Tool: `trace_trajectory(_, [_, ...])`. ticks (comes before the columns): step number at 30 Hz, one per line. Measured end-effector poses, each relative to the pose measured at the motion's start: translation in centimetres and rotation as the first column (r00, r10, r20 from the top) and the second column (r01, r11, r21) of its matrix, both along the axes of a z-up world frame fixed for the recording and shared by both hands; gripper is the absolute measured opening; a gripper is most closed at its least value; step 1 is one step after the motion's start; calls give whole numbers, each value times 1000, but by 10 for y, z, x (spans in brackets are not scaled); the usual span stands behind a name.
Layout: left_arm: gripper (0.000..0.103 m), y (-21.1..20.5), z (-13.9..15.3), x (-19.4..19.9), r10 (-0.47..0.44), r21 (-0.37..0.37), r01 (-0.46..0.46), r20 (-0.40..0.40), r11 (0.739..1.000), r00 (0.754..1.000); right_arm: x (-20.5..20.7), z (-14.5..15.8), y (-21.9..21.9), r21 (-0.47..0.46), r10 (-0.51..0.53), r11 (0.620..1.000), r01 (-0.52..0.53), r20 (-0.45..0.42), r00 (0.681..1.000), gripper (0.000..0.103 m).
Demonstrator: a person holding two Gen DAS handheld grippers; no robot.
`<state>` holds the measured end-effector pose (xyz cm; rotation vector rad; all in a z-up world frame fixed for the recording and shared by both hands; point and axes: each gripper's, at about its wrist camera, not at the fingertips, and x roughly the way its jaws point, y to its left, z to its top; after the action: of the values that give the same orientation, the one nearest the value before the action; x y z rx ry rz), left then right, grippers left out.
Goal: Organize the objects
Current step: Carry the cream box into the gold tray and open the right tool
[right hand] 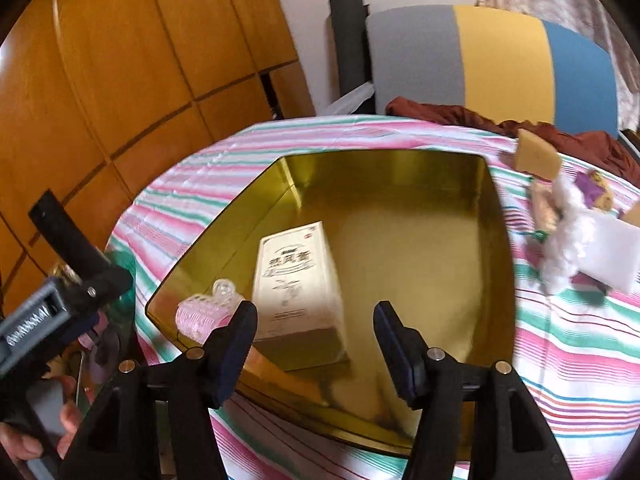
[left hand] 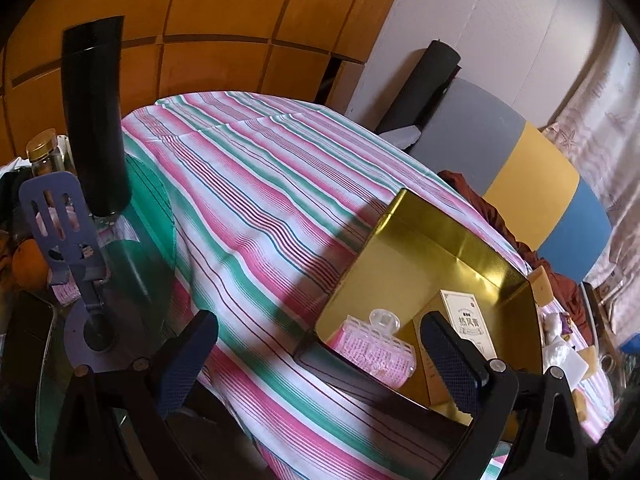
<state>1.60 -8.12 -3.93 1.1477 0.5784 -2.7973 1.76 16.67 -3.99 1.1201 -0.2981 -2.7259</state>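
Box (right hand: 298, 280) lies between right gripper's (right hand: 316, 344) parted jaws.

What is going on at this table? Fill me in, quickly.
A person with a tool in each hand is tidying small things into a gold tin on a striped tablecloth. A white box and a pink hair roller already lie inside. The right tool hangs open and empty over the tin. The left tool is open and empty too. A sponge and other clutter wait beside the tin.
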Motion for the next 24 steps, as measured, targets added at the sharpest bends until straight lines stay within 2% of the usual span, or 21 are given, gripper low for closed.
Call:
trace_trajectory(5, [102,14,1,-1,-41,3,41,9,999,999,10,11,31,-23,-82,996,81,-27,996,62])
trace_trajectory(13, [102,56,13,6,-148,-34,148,-18,988,989,27,13,80,-52,-207,977,205,-36,978,62])
trace_trajectory(19, [103,85,22,13,-221,-43,220,-36,975,975,41,9,124,-53,-312,949,310,-34,950,62])
trace_trajectory(24, [103,118,30,19,-306,-70,303,-50,951,951,58,3,167,-75,-404,913,402,-19,915,62])
